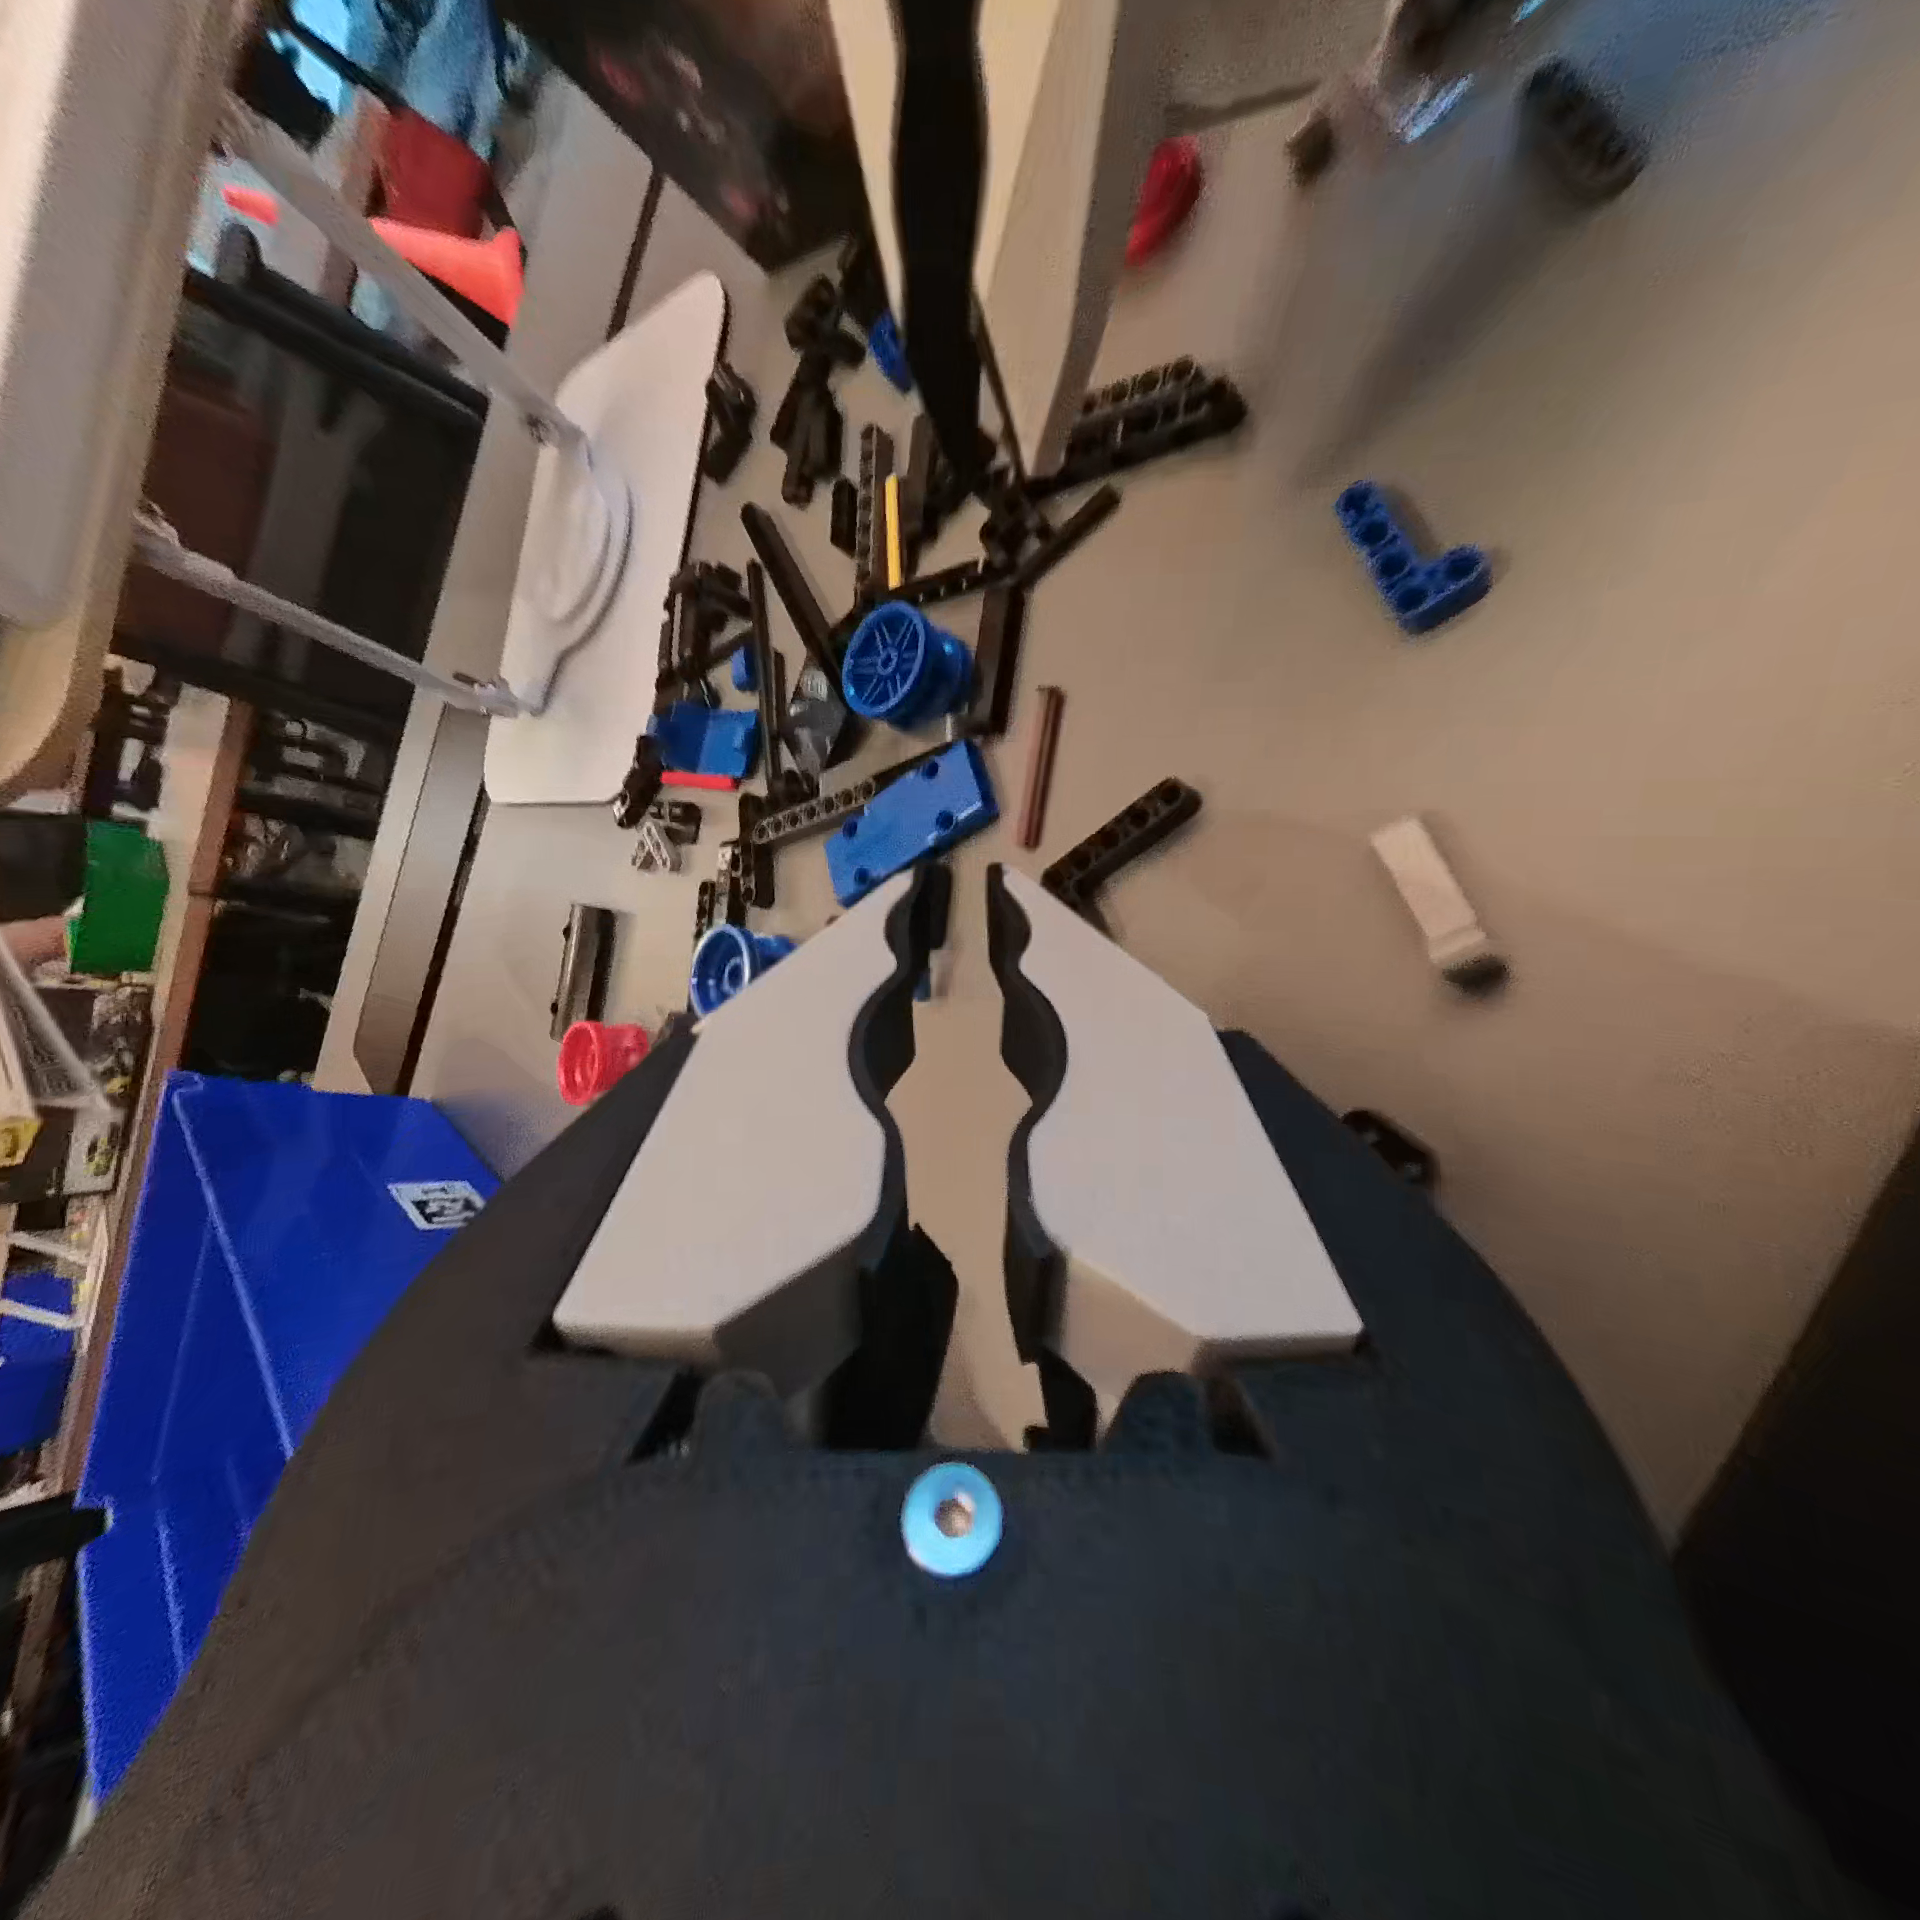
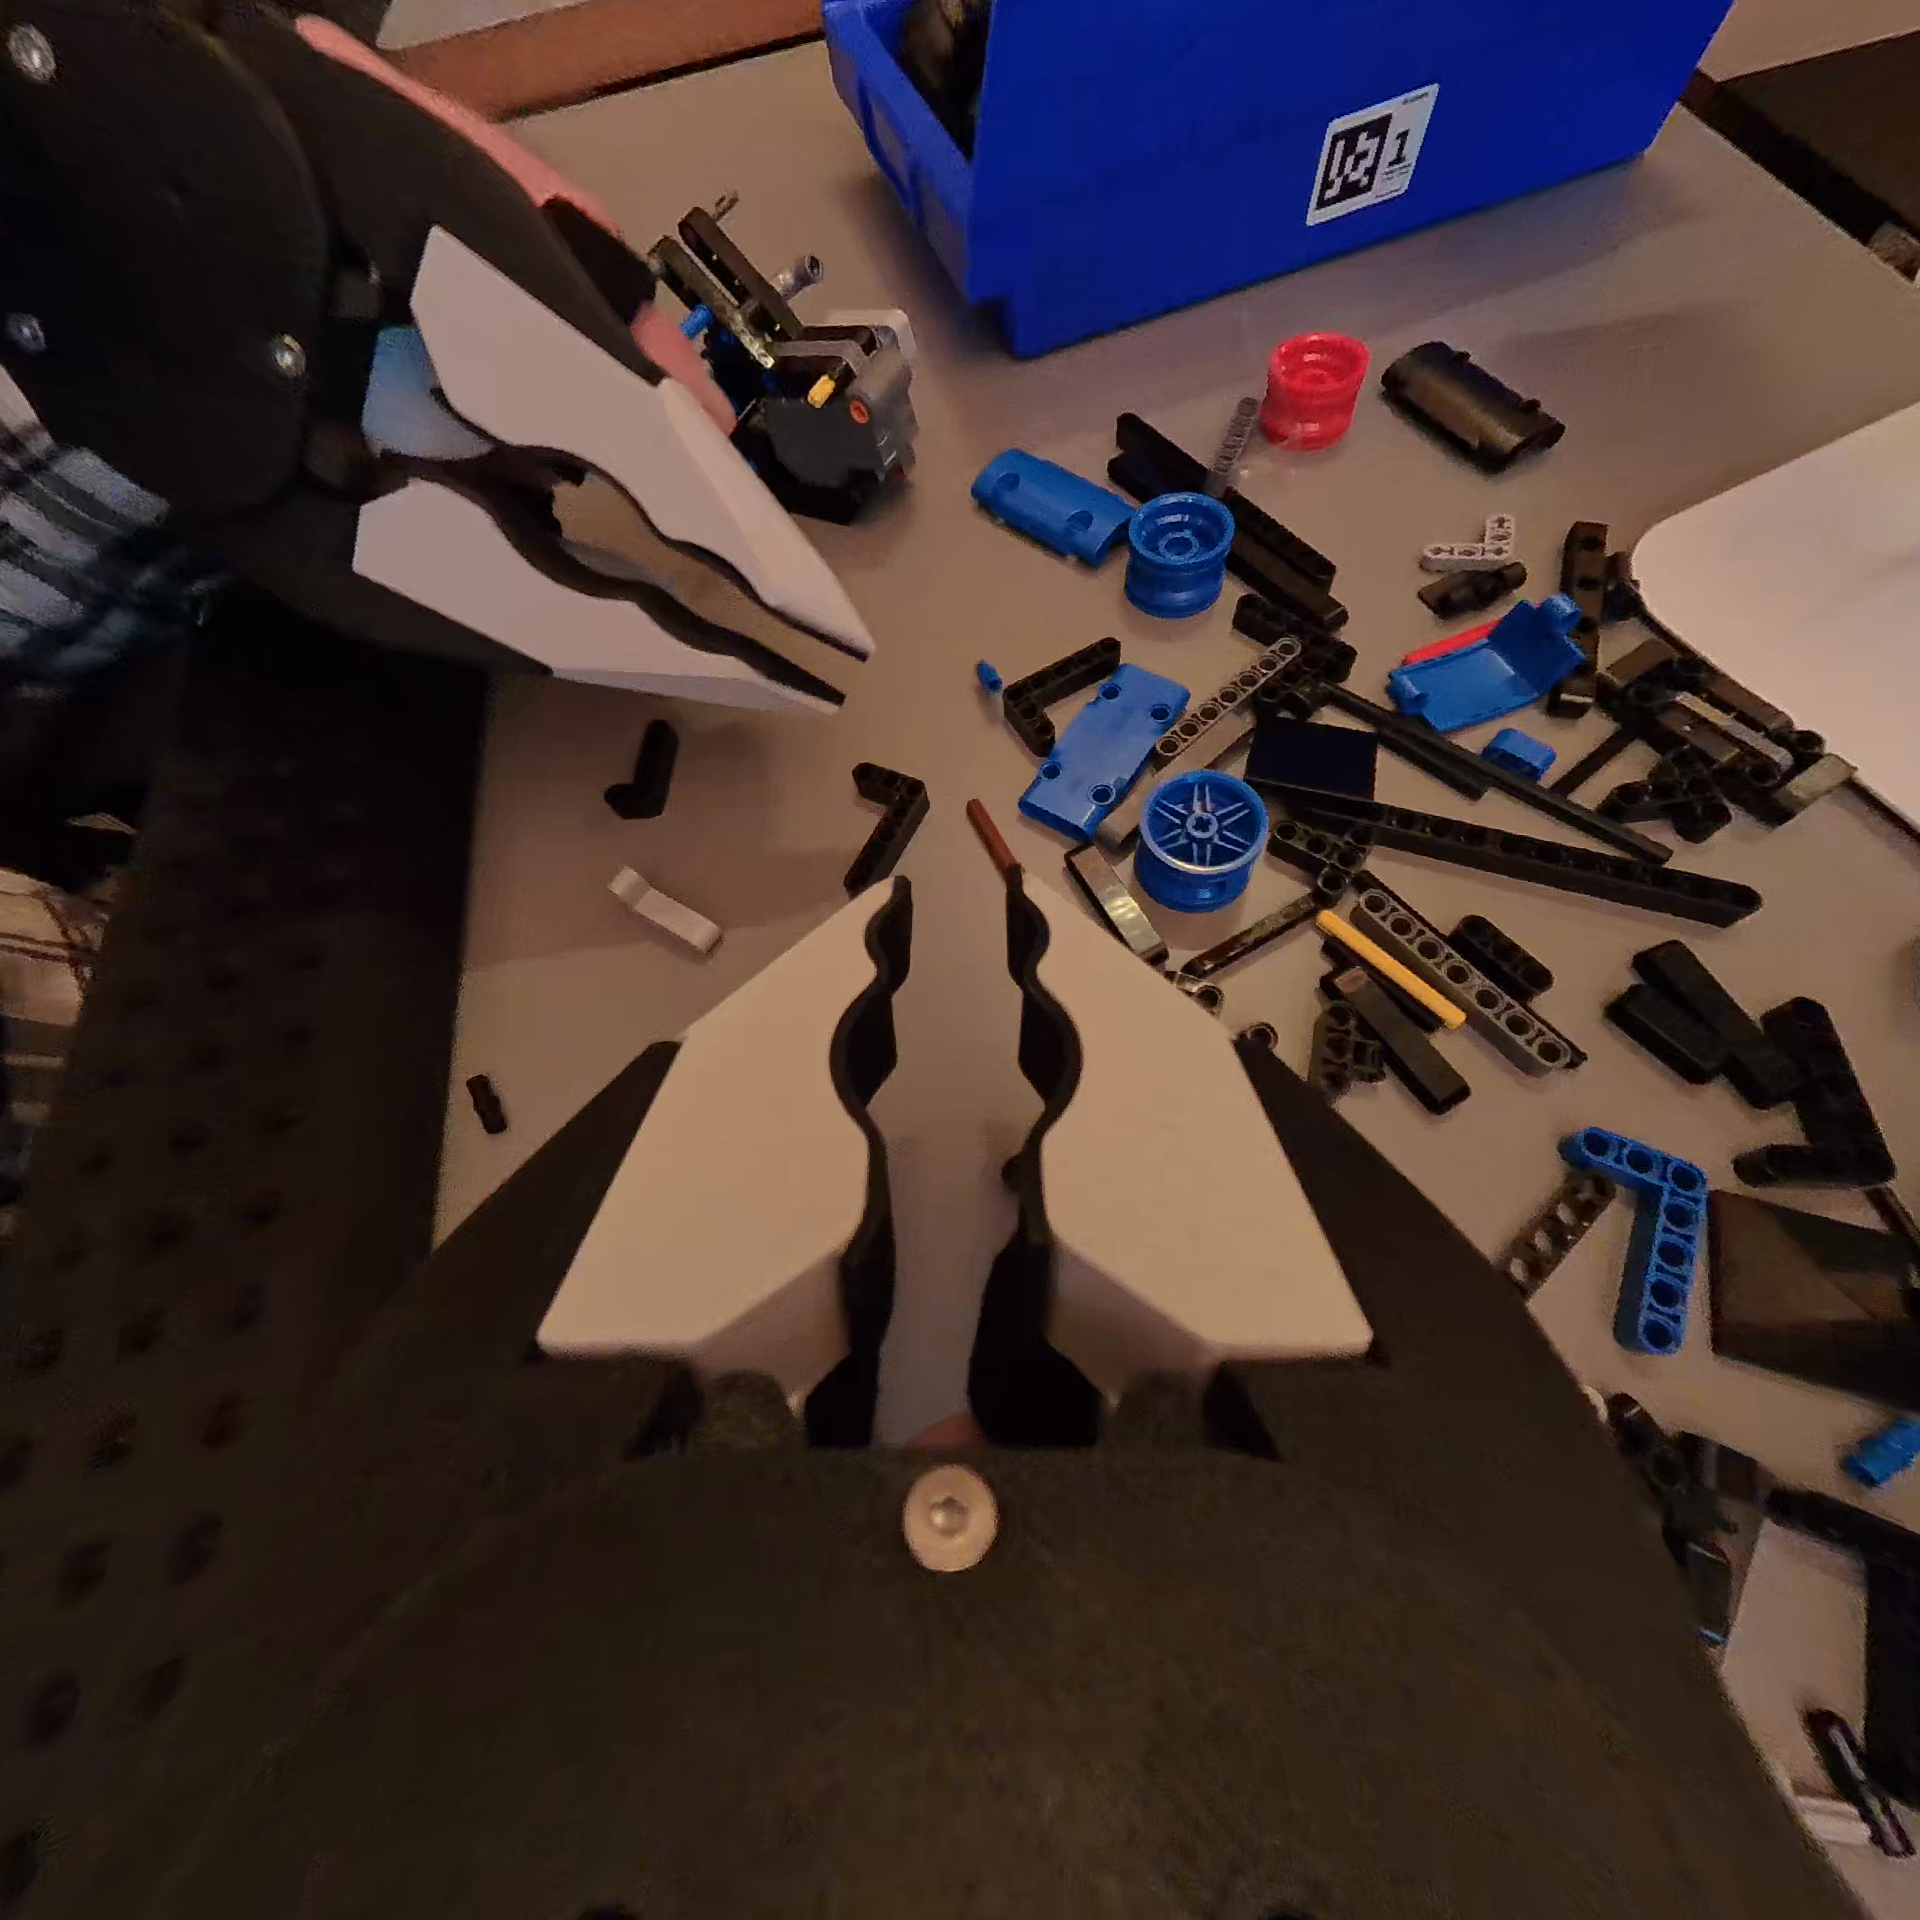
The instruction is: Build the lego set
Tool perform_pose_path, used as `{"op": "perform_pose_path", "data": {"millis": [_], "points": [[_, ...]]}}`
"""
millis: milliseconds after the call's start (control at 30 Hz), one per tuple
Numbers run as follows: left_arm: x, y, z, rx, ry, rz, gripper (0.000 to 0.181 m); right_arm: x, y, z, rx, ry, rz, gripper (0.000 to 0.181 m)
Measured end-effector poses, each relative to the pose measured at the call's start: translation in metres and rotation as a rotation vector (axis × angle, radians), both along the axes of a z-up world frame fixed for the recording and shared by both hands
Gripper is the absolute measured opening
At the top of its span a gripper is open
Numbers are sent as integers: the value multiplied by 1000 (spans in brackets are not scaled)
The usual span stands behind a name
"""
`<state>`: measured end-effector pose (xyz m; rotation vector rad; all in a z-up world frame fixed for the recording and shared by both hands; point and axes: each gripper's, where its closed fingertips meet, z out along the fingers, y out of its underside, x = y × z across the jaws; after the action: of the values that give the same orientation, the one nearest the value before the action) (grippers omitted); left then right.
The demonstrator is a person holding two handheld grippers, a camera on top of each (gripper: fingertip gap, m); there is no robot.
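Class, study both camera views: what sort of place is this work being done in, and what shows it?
Probably an indoor hobby or lab workbench: a grey table strewn with loose building pieces such as a blue wheel, a blue storage bin with a printed marker, and cluttered shelving behind.

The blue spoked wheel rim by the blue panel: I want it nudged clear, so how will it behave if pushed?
The blue spoked wheel rim looks like a hard, round drum lying on its curved side, so it will probably roll. Black beams crowd beside it and would likely stop it quickly.
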<state>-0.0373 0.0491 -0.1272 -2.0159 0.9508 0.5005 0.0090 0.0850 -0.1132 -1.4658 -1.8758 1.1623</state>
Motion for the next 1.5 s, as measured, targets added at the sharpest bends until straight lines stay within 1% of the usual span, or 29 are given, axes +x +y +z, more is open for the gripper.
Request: {"op": "perform_pose_path", "data": {"millis": [67, 167, 267, 300, 367, 433, 533, 633, 800, 933, 1067, 1133, 1200, 1267, 1367, 1433, 1500], "points": [[-8, 0, -4, -47, 12, 24, 9, 0, -3, -3, 23, -5, 8, 16], [-26, 1, 3, -83, 57, 59, 11, 1, -3, -3, 29, -2, 6, 16], [-45, -3, 5, -189, 90, 88, 11, 3, -2, -3, 27, -4, 8, 16], [-48, -7, 2, -252, 76, 87, 12, 3, -2, -4, 32, -3, 9, 16], [-51, -8, -3, -316, 65, 82, 12, 4, -2, -4, 37, -3, 14, 16], [-47, -10, -13, -399, 39, 62, 12, 5, -2, -3, 43, -2, 16, 16], [-51, -12, -26, -499, 51, 80, 12, 5, -4, -3, 43, 1, 23, 16], [-53, -11, -33, -556, 63, 77, 13, 6, -4, -2, 49, 3, 25, 15], [-56, -16, -45, -668, 83, 66, 6, 7, -4, -1, 49, 10, 26, 15], [-43, -12, -44, -645, 60, 18, 6, 7, -2, 0, 47, 14, 24, 14], [-45, -6, -31, -582, 40, -11, 8, 8, -2, 2, 46, 18, 23, 14], [-55, 1, -28, -545, 100, -3, 12, 7, -2, 2, 46, 18, 24, 14], [-61, 3, -33, -564, 145, -20, 13, 7, -3, 1, 47, 17, 26, 14], [-58, 7, -40, -572, 151, -75, 17, 7, -2, 1, 49, 17, 25, 14], [-54, 9, -43, -591, 146, -106, 13, 8, -1, 2, 48, 20, 19, 14], [-51, 8, -46, -615, 118, -116, 3, 9, 0, 3, 48, 21, 18, 14], [-49, 9, -46, -606, 106, -122, 2, 9, 0, 2, 46, 20, 19, 14]]}}
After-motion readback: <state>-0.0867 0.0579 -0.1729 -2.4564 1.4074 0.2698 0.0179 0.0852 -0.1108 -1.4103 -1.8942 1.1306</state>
